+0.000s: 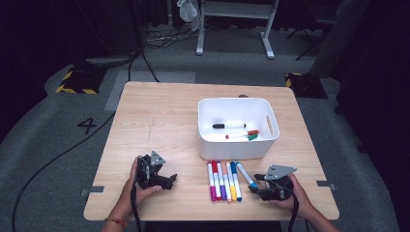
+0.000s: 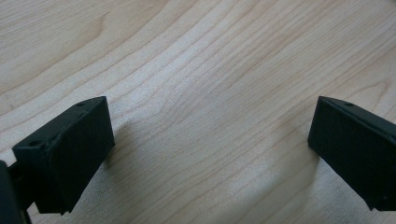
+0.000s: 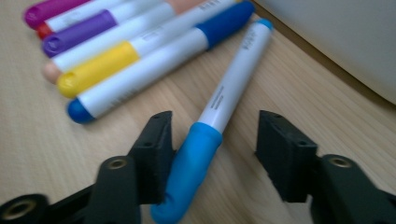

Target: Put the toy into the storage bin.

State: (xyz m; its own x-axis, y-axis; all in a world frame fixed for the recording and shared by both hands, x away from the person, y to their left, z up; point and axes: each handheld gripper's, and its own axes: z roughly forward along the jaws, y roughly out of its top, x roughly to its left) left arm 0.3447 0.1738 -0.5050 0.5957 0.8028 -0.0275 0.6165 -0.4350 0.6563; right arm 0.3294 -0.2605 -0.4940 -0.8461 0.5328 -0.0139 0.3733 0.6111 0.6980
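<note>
So far three markers (image 1: 237,129) lie in the bin (image 1: 208,145); six wait at its 6 o'clock. Right gripper (image 3: 212,140) half-closed around the light-blue marker (image 3: 224,102), not clamped; left gripper (image 2: 210,140) wide, empty.

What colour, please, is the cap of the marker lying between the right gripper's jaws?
Light blue cap, clearest in the right gripper view.

Lab: hazard-taped floor (image 1: 77,79), trailing cables (image 1: 58,154), numbered floor mark (image 1: 87,124)

Left tongs (image 2: 210,154), black jaws wide apart, low over bare pale wooden table (image 2: 201,60).
</note>
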